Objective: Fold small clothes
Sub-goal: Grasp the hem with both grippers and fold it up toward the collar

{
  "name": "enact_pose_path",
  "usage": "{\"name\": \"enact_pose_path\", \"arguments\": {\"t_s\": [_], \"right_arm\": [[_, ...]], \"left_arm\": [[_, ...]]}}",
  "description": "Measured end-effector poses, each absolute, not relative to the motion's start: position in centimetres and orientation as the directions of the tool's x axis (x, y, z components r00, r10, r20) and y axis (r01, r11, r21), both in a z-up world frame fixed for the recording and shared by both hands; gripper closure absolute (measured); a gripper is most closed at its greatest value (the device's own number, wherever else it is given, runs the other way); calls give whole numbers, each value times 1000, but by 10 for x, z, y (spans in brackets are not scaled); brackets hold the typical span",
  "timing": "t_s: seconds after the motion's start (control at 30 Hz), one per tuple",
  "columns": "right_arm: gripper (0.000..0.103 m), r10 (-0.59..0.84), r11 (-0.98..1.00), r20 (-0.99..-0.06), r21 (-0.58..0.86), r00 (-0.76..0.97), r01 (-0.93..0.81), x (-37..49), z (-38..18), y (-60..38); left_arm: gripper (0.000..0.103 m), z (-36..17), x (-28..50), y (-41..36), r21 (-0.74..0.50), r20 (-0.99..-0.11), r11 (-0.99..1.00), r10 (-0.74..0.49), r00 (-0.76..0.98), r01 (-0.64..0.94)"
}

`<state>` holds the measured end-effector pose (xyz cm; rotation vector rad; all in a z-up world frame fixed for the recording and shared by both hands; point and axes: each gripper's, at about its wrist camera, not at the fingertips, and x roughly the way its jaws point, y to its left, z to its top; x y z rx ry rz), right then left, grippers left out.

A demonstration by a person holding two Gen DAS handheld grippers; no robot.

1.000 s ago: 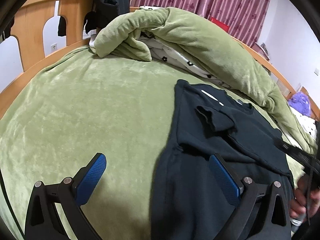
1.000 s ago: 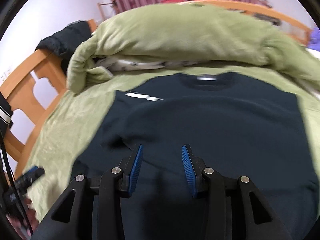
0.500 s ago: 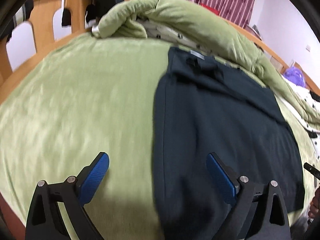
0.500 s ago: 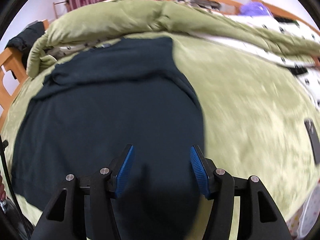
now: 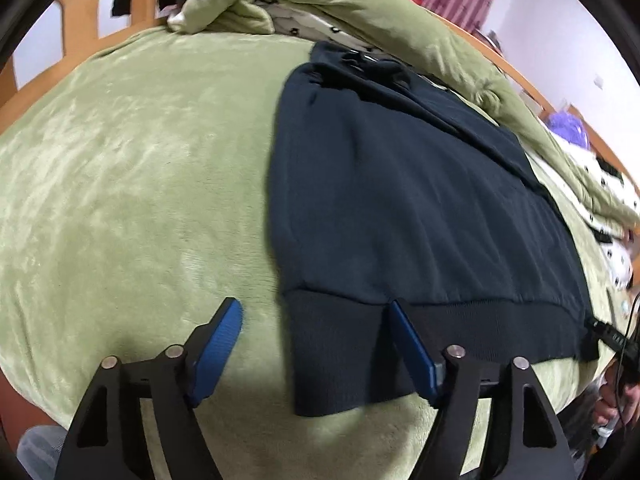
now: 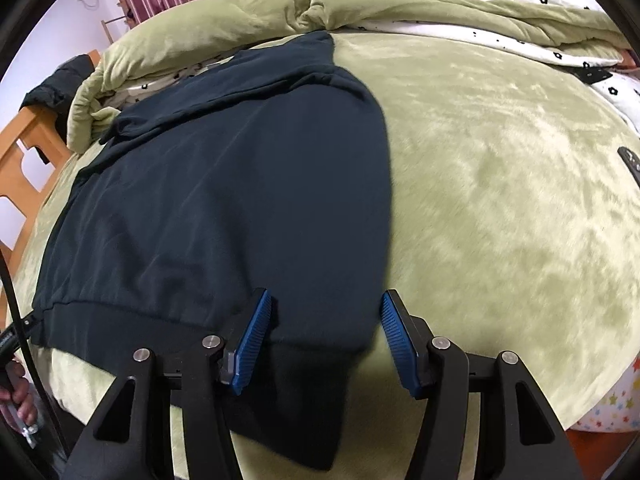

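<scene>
A dark navy sweatshirt [image 5: 408, 208] lies flat on the green blanket [image 5: 132, 184], sleeves folded in, ribbed hem toward me; it also shows in the right wrist view [image 6: 240, 200]. My left gripper [image 5: 312, 340] is open, its jaws on either side of the hem's left corner [image 5: 332, 356] at the bed's near edge. My right gripper [image 6: 326, 332] is open, its jaws on either side of the hem's right corner [image 6: 316, 380], which hangs over the edge. Neither gripper holds anything.
A rolled green quilt [image 5: 360, 4] with white spotted lining lies behind the sweatshirt. A wooden bed rail [image 5: 80, 32] runs along the left. A dark flat object [image 6: 630, 162] lies on the blanket [image 6: 500, 168] at the right. Pink curtains hang behind.
Both grippers have pulled back from the sweatshirt's upper part to its hem at the near bed edge. The right gripper has opened wider.
</scene>
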<state>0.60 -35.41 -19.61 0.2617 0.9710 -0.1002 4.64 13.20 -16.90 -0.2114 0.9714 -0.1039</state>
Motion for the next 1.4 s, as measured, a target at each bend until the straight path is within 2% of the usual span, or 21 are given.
{"name": "enact_pose_path", "arguments": {"t_s": [0.07,0.13,0.17,0.2,0.23,0.3,0.43,1.0,1.17,1.4], "right_arm": [[47,28,967,-828,164,561,194,8,-198,-347],[54,-2,976,-833,119,553,183,11,-199,-338],[66,-5,982,-832,101,555,161,12,-199,-333],[77,1,983,-830,103,558,151,12,-198,-333],[79,7,983,-828,108,561,147,11,-196,-332],[86,12,982,-821,117,570,149,7,-192,-334],[88,52,975,-782,174,621,138,-9,-172,-341],[89,114,970,-697,231,708,71,-120,-106,-341],[89,130,958,-660,276,740,78,-111,-77,-344],[88,118,941,-608,321,785,107,-54,-31,-348]], "left_arm": [[41,-169,47,126,-223,-806,975,-185,563,2],[61,-168,50,120,-236,-804,972,-204,558,15],[65,-167,51,118,-243,-805,970,-212,554,18],[75,-167,51,117,-254,-804,967,-222,552,20],[87,-165,51,117,-276,-799,961,-241,551,20],[91,-162,50,120,-301,-790,954,-255,557,10],[93,-150,36,133,-378,-746,926,-309,590,7],[94,-77,-71,153,-392,-627,913,-357,693,116],[94,-48,-51,148,-418,-594,903,-355,722,100],[94,-12,2,140,-387,-579,920,-294,761,61]]}}
